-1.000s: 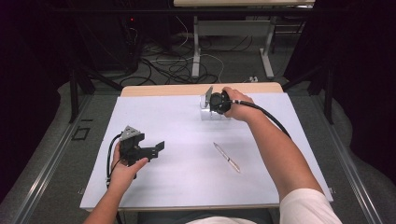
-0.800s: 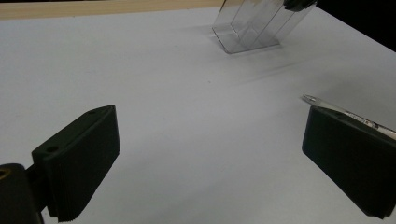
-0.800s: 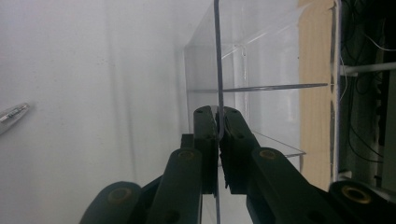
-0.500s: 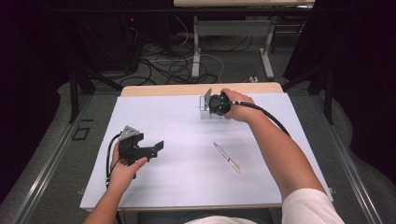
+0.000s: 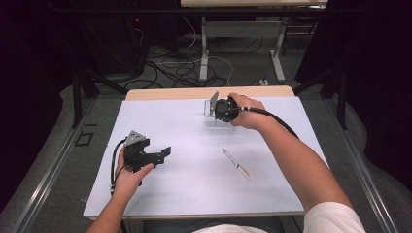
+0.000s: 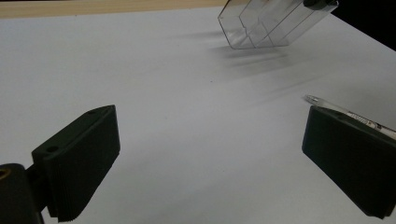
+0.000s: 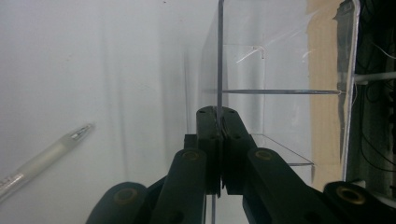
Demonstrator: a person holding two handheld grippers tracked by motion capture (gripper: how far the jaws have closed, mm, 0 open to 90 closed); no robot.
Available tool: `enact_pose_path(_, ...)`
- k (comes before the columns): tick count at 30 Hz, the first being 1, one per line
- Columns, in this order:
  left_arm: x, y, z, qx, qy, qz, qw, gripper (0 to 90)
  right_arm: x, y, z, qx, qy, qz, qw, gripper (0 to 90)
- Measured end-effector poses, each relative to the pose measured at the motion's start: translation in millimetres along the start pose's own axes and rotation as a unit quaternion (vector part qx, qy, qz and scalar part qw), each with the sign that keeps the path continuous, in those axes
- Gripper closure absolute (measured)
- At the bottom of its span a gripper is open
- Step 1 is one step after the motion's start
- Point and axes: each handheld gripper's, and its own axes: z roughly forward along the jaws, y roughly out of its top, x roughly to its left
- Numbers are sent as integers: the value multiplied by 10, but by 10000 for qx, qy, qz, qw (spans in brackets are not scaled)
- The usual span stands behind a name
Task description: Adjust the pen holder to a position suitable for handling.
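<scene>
Right tongs (image 7: 218, 122): clamped tight on one wall of the clear compartmented holder (image 5: 212, 103), tilted at the far edge of the worktop (image 5: 194, 194). Left tongs (image 6: 210, 158): wide apart, holding nothing, near the pen (image 5: 236, 163).

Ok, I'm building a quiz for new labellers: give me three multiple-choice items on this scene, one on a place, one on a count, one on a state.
1. Where does the pen lie?
A. inside the clear organizer
B. on the white sheet, nearer the person than the organizer
C. on the floor

2. How many pens are on the table?
A. one
B. two
C. three

3. How do the right gripper jaws stand?
A. wide open
B. shut on the pen
C. shut on a wall of the clear organizer

Answers: 1 B, the high view shows it on the sheet. 2 A, a single pen lies there. 3 C, the pads pinch the clear wall.
</scene>
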Motion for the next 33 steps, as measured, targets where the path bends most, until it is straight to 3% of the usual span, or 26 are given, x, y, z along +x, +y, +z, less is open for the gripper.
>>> enact_pose_path(7, 2, 1, 1, 7, 12, 14, 10000, 43, 88, 58, -9, 51, 200, -83, 9998, 887)
enact_pose_path(8, 4, 1, -1, 5, 10, 14, 10000, 43, 118, 77, -3, 55, 225, -181, 9996, 887)
enact_pose_path(15, 5, 1, 1, 8, 21, 21, 10000, 43, 219, 153, -25, 63, 438, -88, 9990, 883)
enact_pose_path(17, 4, 1, 0, 6, 22, 27, 10000, 43, 242, 178, -12, -122, 397, -151, 9990, 884)
enact_pose_path(18, 5, 2, -1, 4, 24, 28, 10000, 43, 231, 218, -68, 267, 623, -210, 9975, 884)
enact_pose_path(19, 5, 2, -1, 4, 24, 28, 10000, 43, 261, 221, -40, 25, 495, -187, 9986, 884)
enact_pose_path(20, 7, 3, -1, 4, 28, 34, 10000, 43, 275, 243, -41, 0, 536, -206, 9983, 884)
enact_pose_path(27, 9, 0, -4, -15, 41, 30, 10000, 43, 331, 340, -35, 66, 664, -332, 9972, 883)
enact_pose_path(33, 12, 0, -4, -14, 42, 28, 10000, 43, 352, 396, 13, 130, 822, -258, 9962, 878)
